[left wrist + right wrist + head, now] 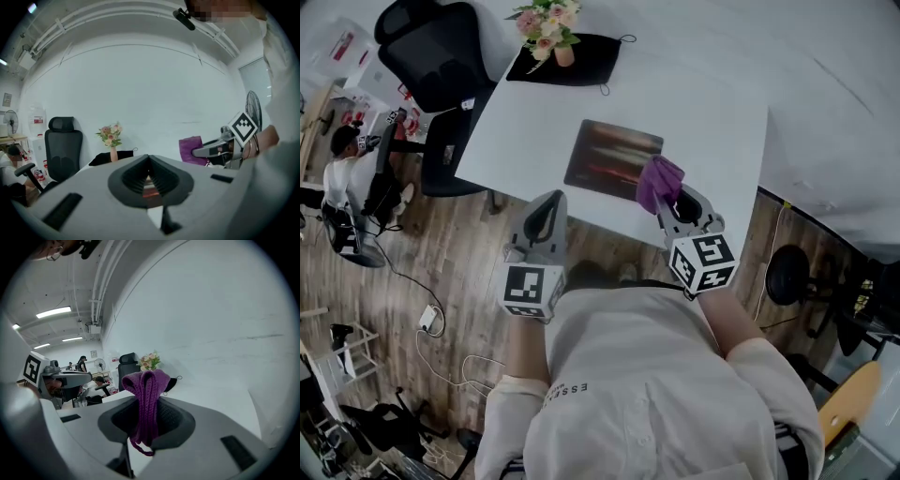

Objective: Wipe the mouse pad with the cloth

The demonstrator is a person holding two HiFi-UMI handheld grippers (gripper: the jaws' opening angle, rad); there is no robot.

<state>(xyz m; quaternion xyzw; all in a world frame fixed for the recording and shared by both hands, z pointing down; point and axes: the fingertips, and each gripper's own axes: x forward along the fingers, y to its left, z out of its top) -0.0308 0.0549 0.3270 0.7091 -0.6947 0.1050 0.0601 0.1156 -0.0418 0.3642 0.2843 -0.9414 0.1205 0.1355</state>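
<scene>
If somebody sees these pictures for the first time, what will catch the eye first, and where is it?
The purple knitted cloth stands out most: the right tongs are shut on it at the near right corner of the dark rectangular mouse pad with red streaks, which lies on the white table. The left tongs, shut and empty, hover at the table's near edge. A small vase of pink flowers stands at the far side.

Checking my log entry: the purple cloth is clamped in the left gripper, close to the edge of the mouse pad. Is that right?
No. The purple cloth is clamped in the right gripper, not the left gripper, close to the edge of the mouse pad. The right gripper view shows it pinched between that gripper's jaws.
</scene>
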